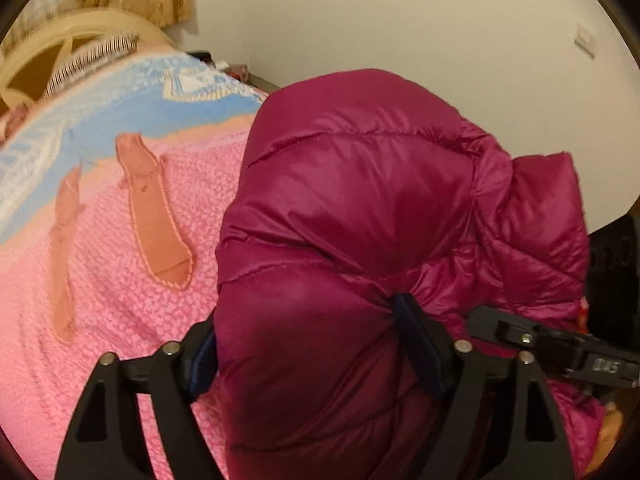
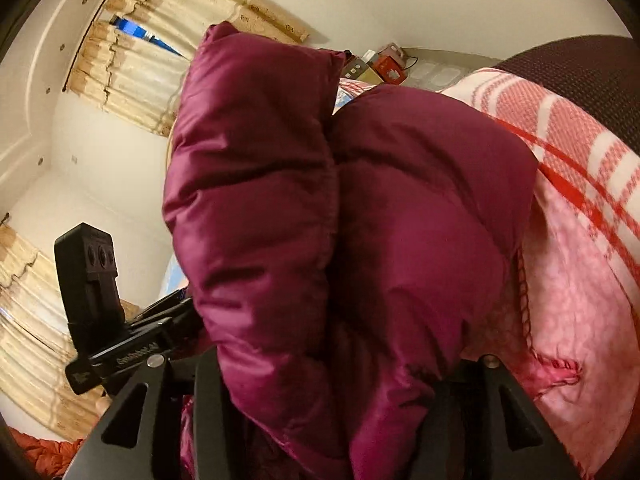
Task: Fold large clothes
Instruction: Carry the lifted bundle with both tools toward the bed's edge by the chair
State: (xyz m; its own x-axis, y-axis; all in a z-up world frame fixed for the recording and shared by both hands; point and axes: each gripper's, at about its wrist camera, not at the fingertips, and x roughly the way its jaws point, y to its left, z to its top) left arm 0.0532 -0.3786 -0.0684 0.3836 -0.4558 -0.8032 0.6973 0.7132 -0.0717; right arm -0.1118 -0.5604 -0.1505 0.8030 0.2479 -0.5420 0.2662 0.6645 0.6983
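A bulky magenta puffer jacket (image 1: 352,216) fills the middle of both views, bunched into a thick fold above the pink bedspread (image 1: 100,280). My left gripper (image 1: 312,352) is shut on a thick bunch of the jacket, blue pads pressed into the fabric. The right gripper's body (image 1: 560,344) shows at the right, close beside it. In the right wrist view the jacket (image 2: 340,208) bulges between the fingers of my right gripper (image 2: 320,392), which is shut on it. The left gripper's body (image 2: 100,320) shows at the lower left.
The bed has a pink and blue patterned cover (image 1: 132,100) and a cream headboard (image 1: 60,40). A red-striped pink blanket (image 2: 568,184) lies to the right. Beige curtains (image 2: 132,64) hang on the wall. Small boxes (image 2: 384,64) stand on a shelf behind.
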